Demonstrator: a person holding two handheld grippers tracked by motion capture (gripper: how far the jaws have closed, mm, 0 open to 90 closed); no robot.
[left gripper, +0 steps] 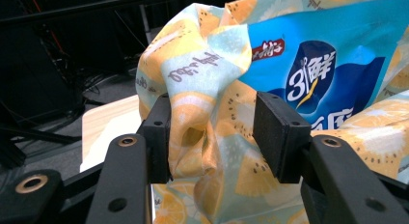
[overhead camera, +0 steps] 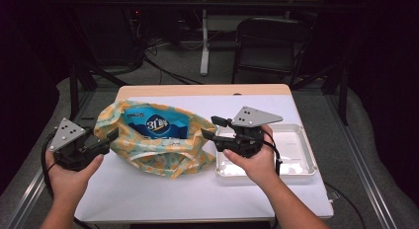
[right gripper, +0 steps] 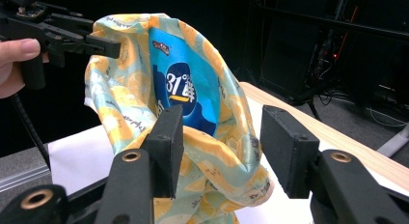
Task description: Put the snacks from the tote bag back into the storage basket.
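- Nearest, bottom of the high view: left hand (overhead camera: 69, 177) and right hand (overhead camera: 254, 165) each hold a gripper over the table (overhead camera: 173, 199).
- Left gripper (overhead camera: 111, 136) sits lower left, tips at the bag (overhead camera: 148, 152) on its left rim.
- Left gripper view: left gripper (left gripper: 212, 132) jaws stand apart with a bunched fold of bag (left gripper: 202, 74) cloth between them. The cloth touches the frame-left pad and looks clear of the other, so I judge no firm pinch.
- Right gripper (overhead camera: 212, 128) is centre-right, tips just at the bag's right rim, body over the white tray (overhead camera: 301, 150).
- Right gripper view: right gripper (right gripper: 222, 147) jaws are wide apart. The bag (right gripper: 120, 98) rim lies at and just beyond the gap, and nothing is clamped.
- Key relation: the bag lies mid-frame between the two grippers, mouth gaping. Each tip sits at its own side rim, so neither hand is clearly nearer.
- Blue packet (overhead camera: 155, 124) is inside the bag, toward its far side, long axis running left-right in the high view. It shows upper right in the left gripper view (left gripper: 328, 64) and upper centre in the right gripper view (right gripper: 183, 84).
- Judgement: a next grab goes inward along that left-right line.
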